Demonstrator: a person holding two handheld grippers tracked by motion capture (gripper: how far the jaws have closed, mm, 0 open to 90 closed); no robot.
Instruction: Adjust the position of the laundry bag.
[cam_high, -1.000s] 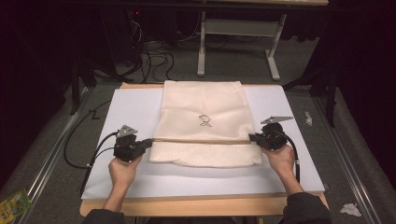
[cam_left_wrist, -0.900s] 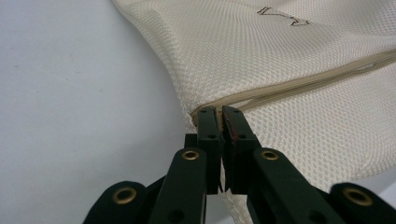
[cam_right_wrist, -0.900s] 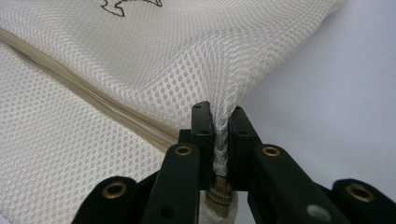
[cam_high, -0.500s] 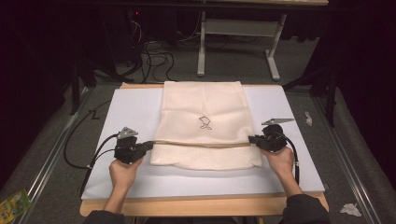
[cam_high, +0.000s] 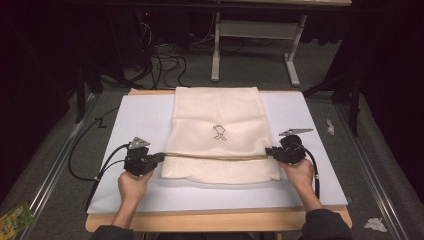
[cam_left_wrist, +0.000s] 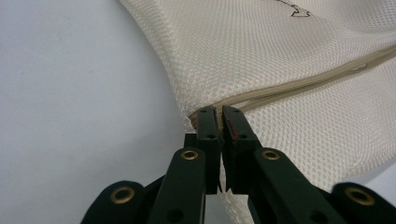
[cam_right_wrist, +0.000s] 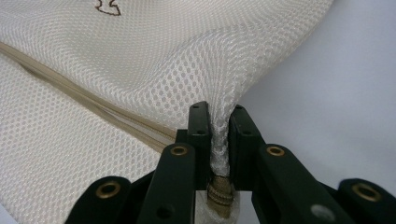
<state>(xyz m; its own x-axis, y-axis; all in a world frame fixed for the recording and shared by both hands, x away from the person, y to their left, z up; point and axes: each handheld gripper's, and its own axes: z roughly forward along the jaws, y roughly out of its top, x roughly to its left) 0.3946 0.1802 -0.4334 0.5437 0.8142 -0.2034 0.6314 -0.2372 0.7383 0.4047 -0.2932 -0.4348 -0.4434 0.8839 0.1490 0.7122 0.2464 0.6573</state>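
L gripper (cam_high: 159, 158): you had it at the bag's left edge; jaws pressed together on the mesh right at the tan seam, per L gripper view (cam_left_wrist: 218, 112).
Mesh bag (cam_high: 220, 132): cream, lay flat mid-board w/ far end toward the board's back edge; small dark logo (cam_high: 218, 132) near centre; near part folded over, tan seam (cam_high: 215, 157) running across betw. both grippers.
R gripper (cam_high: 270, 151): you held it at the bag's right edge; jaws pinched a bunched tuck of mesh, seam end caught low betw. them, per R gripper view (cam_right_wrist: 218, 112).
Change vs. prior frames: both grippers and the fold line sat a touch farther up the bag than 1 s before; shift was slight. Near strip below the seam looked a bit wider.
Meaning for task: judged as a fold in progress, near end being carried toward the far end; early stage, most of the bag yet uncovered.
Surface: white board (cam_high: 140, 120) on a wood tabletop (cam_high: 215, 220), bag well inside the edges.
Room: dark; grey carpet, cables (cam_high: 165, 55) and a white desk frame (cam_high: 255, 35) behind; crumpled scrap (cam_high: 375, 224) at floor right.
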